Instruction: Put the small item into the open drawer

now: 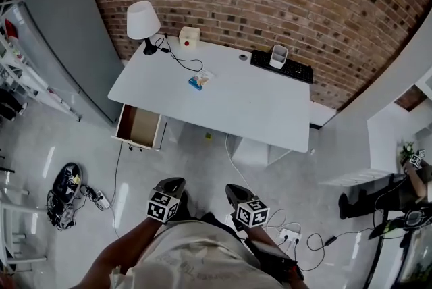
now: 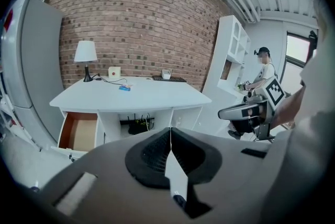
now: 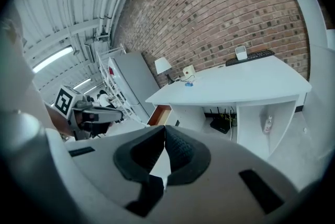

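Note:
The small item (image 1: 200, 80), a flat blue and white packet, lies on the white desk (image 1: 256, 109) left of its middle. It also shows as a blue packet (image 2: 124, 88) and a blue speck (image 3: 188, 84) in the gripper views. The drawer (image 1: 138, 125) stands pulled out under the desk's left end, wood-lined and with nothing visible inside (image 2: 78, 131). Both grippers hang low in front of the person, well short of the desk. My left gripper (image 1: 174, 181) is shut with nothing between its pads (image 2: 170, 131). My right gripper (image 1: 233, 189) is shut the same way (image 3: 164, 131).
On the desk stand a white lamp (image 1: 142, 21), a white box (image 1: 189, 36), a keyboard (image 1: 283, 67) and a white cup (image 1: 278, 56). A grey cabinet (image 1: 67, 38) stands left of the desk. Cables and a power strip (image 1: 290, 235) lie on the floor. Another person (image 2: 261, 79) sits at the right.

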